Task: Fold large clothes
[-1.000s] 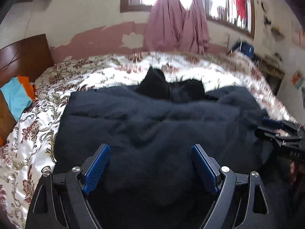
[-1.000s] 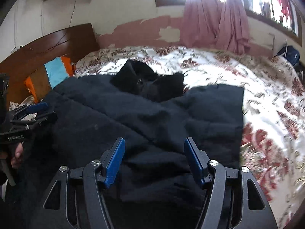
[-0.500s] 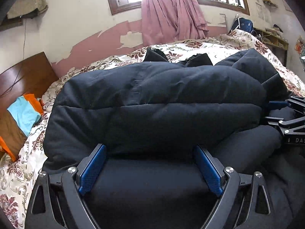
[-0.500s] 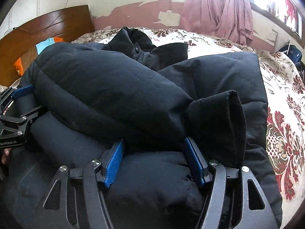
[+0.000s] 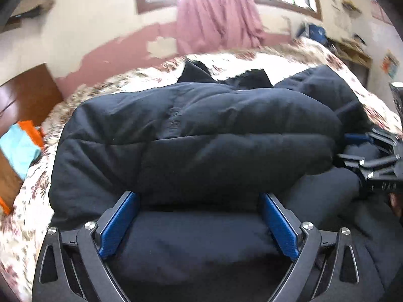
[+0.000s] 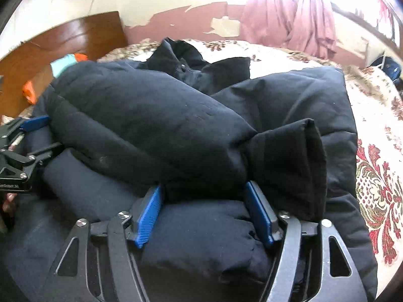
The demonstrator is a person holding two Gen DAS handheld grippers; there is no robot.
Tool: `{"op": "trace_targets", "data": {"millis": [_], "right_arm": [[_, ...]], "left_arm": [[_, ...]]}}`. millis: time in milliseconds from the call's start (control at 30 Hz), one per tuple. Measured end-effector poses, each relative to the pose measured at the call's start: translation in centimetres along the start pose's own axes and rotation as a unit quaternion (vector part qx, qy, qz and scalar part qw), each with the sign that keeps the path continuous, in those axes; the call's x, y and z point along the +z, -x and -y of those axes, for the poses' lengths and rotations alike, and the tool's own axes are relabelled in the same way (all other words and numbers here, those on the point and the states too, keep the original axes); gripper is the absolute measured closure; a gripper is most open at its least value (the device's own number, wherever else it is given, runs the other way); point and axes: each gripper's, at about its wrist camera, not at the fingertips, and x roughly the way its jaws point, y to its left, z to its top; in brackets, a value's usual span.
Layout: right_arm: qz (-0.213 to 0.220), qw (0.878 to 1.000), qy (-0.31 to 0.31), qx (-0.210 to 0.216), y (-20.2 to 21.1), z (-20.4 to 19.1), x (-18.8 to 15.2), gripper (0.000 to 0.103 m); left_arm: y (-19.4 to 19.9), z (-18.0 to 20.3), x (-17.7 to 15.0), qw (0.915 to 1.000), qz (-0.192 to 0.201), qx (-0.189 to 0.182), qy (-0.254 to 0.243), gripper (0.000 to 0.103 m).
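Observation:
A large dark navy padded coat lies on a floral bedspread, its lower part folded up into a thick roll; it also fills the right wrist view. My left gripper is open, its blue pads pushed in under the roll's near edge. My right gripper is open too, its pads wedged under the roll beside a folded sleeve cuff. The coat's collar lies at the far end. Each gripper shows in the other's view, right and left.
A wooden headboard stands at the left with orange and turquoise cloth by it. Pink curtains hang under a window on the far wall. A blue bag and shelves stand at the right.
Both grippers dropped low and pushed under the coat's near edge, lifting it into a roll toward the collar. In the last half second the roll shifted only slightly.

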Motion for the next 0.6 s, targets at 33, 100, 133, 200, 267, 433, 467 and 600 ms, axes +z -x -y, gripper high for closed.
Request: {"op": "trace_targets", "data": {"millis": [33,100,133,200,267,433,467,600], "right_arm": [[-0.003,1.000,-0.007,0.013,0.5,0.4,0.3,0.036],[-0.020,0.999,-0.012,0.030,1.5,1.0,1.1,0.036],[-0.025,0.999,-0.013,0.034,1.8,1.2,1.4,0.036],[-0.030,0.999,-0.015,0.035,3.2,2.1,3.1,0.036],[-0.030,0.999,-0.016,0.033,3.9,2.9,4.7,0.033],[-0.039,0.997,-0.061,0.018,1.8,6.7,10.7,0.032],[-0.040,0.997,-0.067,0.012,0.9,7.3,11.5,0.032],[-0.046,0.991,-0.126,0.010,-4.2,10.2,15.9,0.032]], "left_arm": [[0.4,-0.4,0.5,0.9998,-0.014,-0.012,-0.006,0.005],[1.2,-1.5,1.5,0.9989,-0.034,-0.030,-0.005,0.005],[1.5,-2.1,2.1,0.9985,-0.040,-0.038,0.003,0.005],[1.8,-3.4,3.4,0.9973,-0.049,-0.051,0.019,0.005],[1.4,-5.0,5.7,0.9963,-0.052,-0.055,0.040,0.005],[-2.7,-7.1,13.1,0.9960,-0.042,-0.042,0.068,0.005],[-3.7,-7.2,14.0,0.9958,-0.044,-0.036,0.071,0.005],[-9.1,-7.8,18.6,0.9921,-0.060,-0.039,0.103,0.005]]}}
